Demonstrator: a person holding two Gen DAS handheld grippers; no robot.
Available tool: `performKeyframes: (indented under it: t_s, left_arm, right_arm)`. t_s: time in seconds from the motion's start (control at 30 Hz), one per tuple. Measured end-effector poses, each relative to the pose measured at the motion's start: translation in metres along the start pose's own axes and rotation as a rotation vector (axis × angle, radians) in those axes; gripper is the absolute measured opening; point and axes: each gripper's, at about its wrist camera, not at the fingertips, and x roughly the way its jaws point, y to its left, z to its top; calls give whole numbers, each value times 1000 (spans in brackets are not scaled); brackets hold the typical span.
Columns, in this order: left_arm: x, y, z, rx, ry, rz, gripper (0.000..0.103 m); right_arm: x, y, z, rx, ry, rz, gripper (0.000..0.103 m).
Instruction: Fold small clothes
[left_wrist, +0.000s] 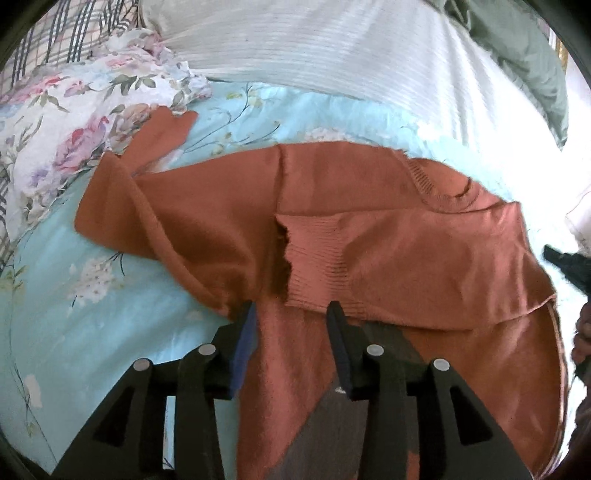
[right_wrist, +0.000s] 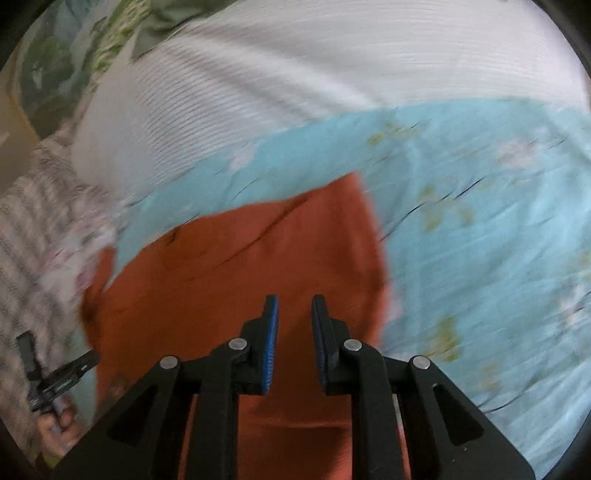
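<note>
**Rust-orange knit sweater, part-folded, on bed**

Item: rust-orange sweater (left_wrist: 369, 236), ribbed collar and cuff showing, lying on a pale blue floral bedsheet (left_wrist: 92, 295). One sleeve is folded across the body; the other sleeve (left_wrist: 147, 147) trails out toward a white floral cloth (left_wrist: 66, 122). A loose fold of the sweater lies in front of the camera.

Tools: left gripper (left_wrist: 291, 314), jaws spread, orange cloth lying between them, pads not pressing on it. Right gripper (right_wrist: 293, 306), jaws slightly apart over the orange cloth, nothing pinched; that view is motion-blurred.

Surroundings: white ribbed blanket (left_wrist: 351, 48) beyond the sheet; green cloth (left_wrist: 524, 55) at the far corner; plaid fabric (left_wrist: 55, 37) at the other corner.
</note>
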Motion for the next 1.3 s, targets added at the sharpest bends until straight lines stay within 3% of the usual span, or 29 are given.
performKeyframes:
  t_s: [0.07,0.13,0.2,0.3,0.37,0.43,0.5,0.63,0.8,0.93,1.07,1.13,1.17,1.3]
  left_arm:
    - [-3,-4,-1,-4,-1,-35,40]
    - [-1,-14,0,18,0,-72,41]
    - [2,-25,-1,50,8,-68,41]
    - [4,-25,1,41,16,-56,41]
    - [1,-9,6,17,8,-6,42]
    - [-7,11,16,-14,-23,46,49]
    - [-13,37,31,-63,-50,106,65]
    - [-11,95,80,-169,-71,197,72]
    - [21,148,132,-221,-35,219,74]
    - [56,175,160,-233,38,187,74]
    - [101,185,180,-208,99,249,73]
    - [119,186,181,-185,116,245,34]
    - [122,185,180,-183,126,240,5]
    - [84,162,165,-154,-19,244,4]
  right_arm:
    - [17,-2,-4,14,52,6,19]
    - [39,-13,-6,13,116,-79,17]
    - [45,-24,-6,22,98,-161,15]
    - [39,-35,-3,102,68,-160,12]
    - [32,-25,-4,87,51,-177,16]
    - [20,-8,-12,59,44,-121,16]
    - [11,5,-22,49,46,-35,18]
    - [6,32,-46,10,72,56,48]
    - [7,59,-66,-2,116,137,49]
    - [5,75,-78,-2,132,155,49]
    - [4,86,-84,-13,149,155,49]
    - [4,90,-88,-18,161,156,49]
    - [5,91,-89,-19,164,156,49]
    - [2,91,-93,-10,160,159,49]
